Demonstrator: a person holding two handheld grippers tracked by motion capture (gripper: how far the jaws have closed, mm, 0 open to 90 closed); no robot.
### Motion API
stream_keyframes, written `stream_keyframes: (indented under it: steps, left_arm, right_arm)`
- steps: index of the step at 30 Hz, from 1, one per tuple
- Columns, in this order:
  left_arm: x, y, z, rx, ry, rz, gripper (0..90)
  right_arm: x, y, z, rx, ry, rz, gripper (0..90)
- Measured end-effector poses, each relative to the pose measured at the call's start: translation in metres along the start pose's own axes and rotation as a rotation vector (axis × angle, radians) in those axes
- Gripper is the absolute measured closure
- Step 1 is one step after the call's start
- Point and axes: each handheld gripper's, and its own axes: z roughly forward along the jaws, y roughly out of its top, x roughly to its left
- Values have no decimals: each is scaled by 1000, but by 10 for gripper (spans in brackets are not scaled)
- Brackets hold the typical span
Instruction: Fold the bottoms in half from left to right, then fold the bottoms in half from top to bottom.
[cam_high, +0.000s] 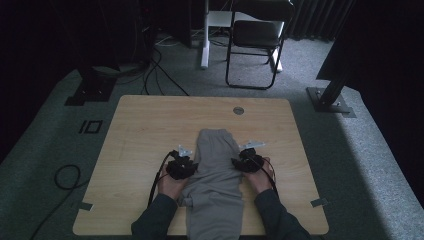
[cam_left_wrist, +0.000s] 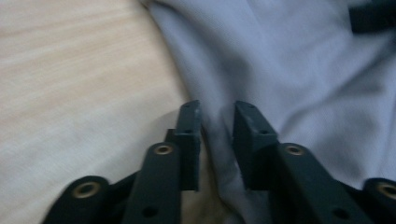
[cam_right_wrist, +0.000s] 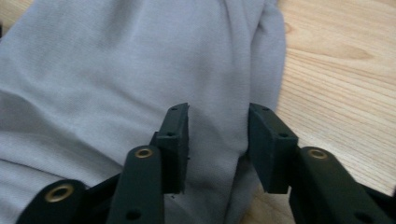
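Folding seemed to be the step in hand: a grey garment (cam_high: 216, 170) lay lengthwise down the middle of the table (cam_high: 135, 130), its near end hanging over the front edge, and it was flanked by both grippers. At its left edge the left gripper (cam_high: 186, 167) was held low and aimed inward, the forearm coming in from the bottom of the high view. Its jaws stood partly open, with a ridge of cloth (cam_left_wrist: 217, 135) rising between them; in the left gripper view the pads were not seen to press on it (the picture was blurred). At the right edge the right gripper (cam_high: 239, 162) mirrored that pose. Its jaws were likewise partly open, astride a fold (cam_right_wrist: 218, 135) without clamping it. The next move was judged to call for both jaws to be closed on the edges, so that the cloth could be lifted evenly.
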Motion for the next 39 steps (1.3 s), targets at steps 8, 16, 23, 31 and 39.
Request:
stream_keyframes:
  steps: [8, 16, 23, 31, 39]
  left_arm:
    - [11, 29, 7, -47, -10, -29, 621]
    - [19, 51, 28, -47, 6, -71, 566]
    - [27, 59, 44, -22, 14, -106, 524]
    - [27, 61, 57, 30, 46, -83, 484]
    - [18, 66, 63, 49, 82, 0, 582]
  right_arm:
    - [-2, 6, 0, -5, 10, 10, 526]
    - [-15, 41, -3, -106, -5, 44, 501]
    - [-23, 62, 22, -90, -17, 86, 481]
    - [-26, 66, 50, 14, -97, 101, 501]
    - [-20, 68, 54, 38, -79, 36, 784]
